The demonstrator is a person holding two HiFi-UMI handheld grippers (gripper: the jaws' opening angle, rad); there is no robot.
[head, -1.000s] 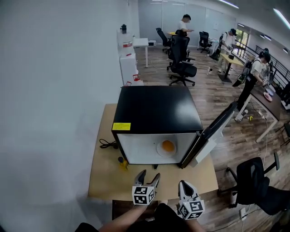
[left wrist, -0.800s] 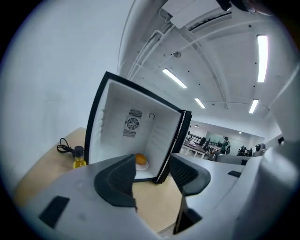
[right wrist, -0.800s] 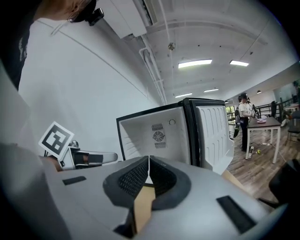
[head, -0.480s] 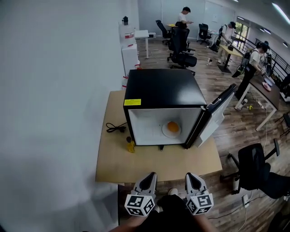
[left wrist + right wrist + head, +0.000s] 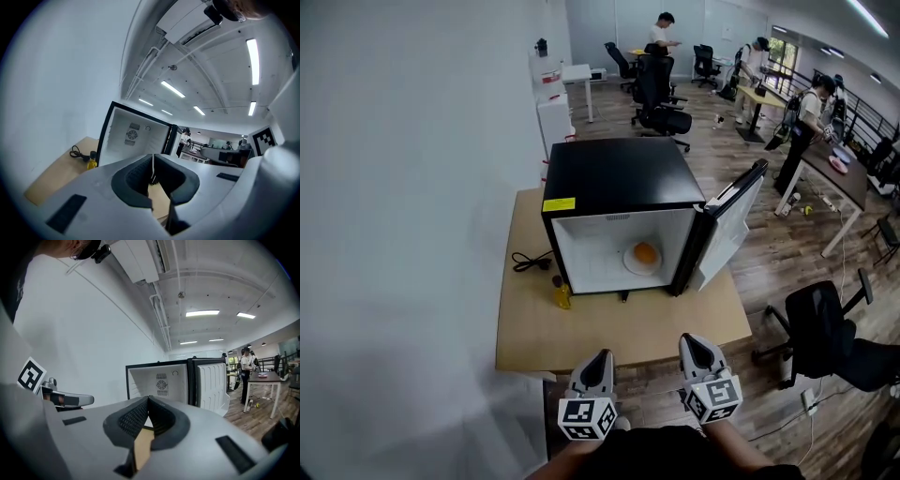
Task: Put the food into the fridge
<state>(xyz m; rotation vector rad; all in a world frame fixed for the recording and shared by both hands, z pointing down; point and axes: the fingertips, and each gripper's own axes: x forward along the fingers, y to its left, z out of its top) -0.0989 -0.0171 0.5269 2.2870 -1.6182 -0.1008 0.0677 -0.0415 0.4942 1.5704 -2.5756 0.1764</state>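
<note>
My left hand-held gripper [image 5: 600, 358] and right hand-held gripper [image 5: 695, 341] are closed, empty; ahead, the round orange food [image 5: 645, 252] already sits inside the open black box-shaped fridge [image 5: 619, 173].

One fridge [image 5: 619, 173], one plate [image 5: 629, 262], one orange food item [image 5: 645, 252], one bottle [image 5: 563, 296], one cable [image 5: 528, 262].

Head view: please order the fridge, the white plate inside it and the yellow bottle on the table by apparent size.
1. fridge
2. white plate
3. yellow bottle, which looks smallest although it stands nearer the camera than the plate.
</note>
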